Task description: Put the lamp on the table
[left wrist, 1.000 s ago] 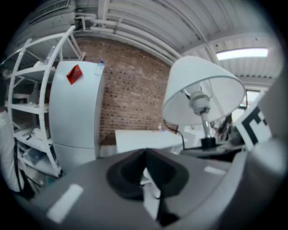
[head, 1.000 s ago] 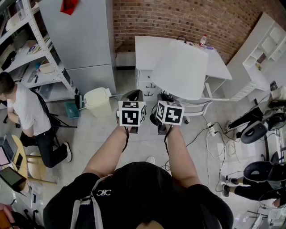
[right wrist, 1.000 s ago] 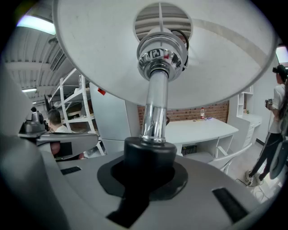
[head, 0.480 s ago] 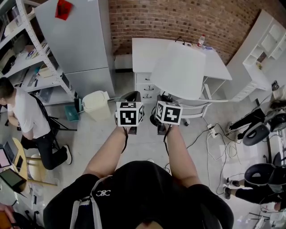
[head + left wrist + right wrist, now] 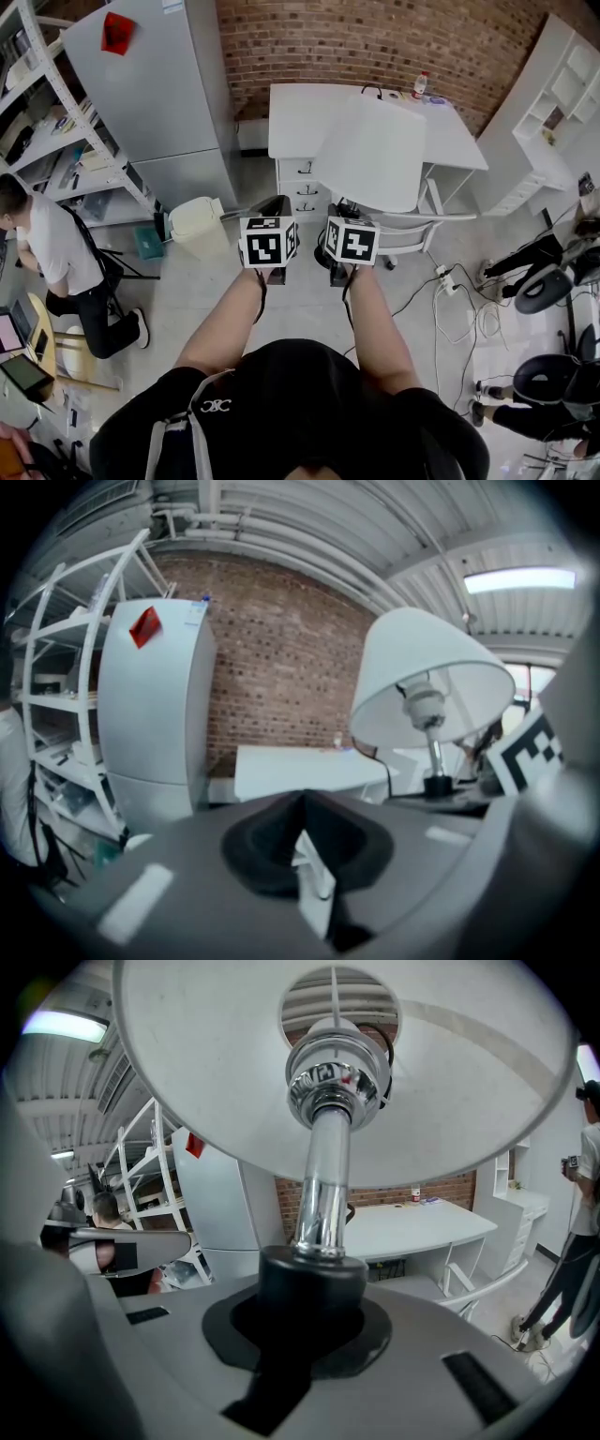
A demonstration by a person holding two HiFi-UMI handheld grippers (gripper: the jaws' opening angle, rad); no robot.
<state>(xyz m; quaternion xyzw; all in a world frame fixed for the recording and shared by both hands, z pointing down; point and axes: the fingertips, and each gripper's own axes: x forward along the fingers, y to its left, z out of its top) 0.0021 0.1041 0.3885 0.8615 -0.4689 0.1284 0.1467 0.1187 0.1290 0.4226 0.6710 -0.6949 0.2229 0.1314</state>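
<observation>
Compared with the earlier head views, the desk and the grey cabinet sit lower and closer in the frame, while both hand-held grippers and the lamp keep the same place at centre. The person is evidently walking the lamp toward the desk. The carry is well under way and the set-down has not begun, since the white shade overlaps the desk top only in line of sight. The right hand-held gripper is clamped on the black collar at the foot of the chrome stem, with the lamp upright and the shade filling the upper part of its view. The left hand-held gripper has its jaws together on a small white piece. What that piece is, and whether it belongs to the lamp, cannot be made out. The lamp's base is not shown in any view, being hidden below the gripper bodies. The shade covers most of the desk, so free space there cannot be judged, although a bottle stands at the far edge.
</observation>
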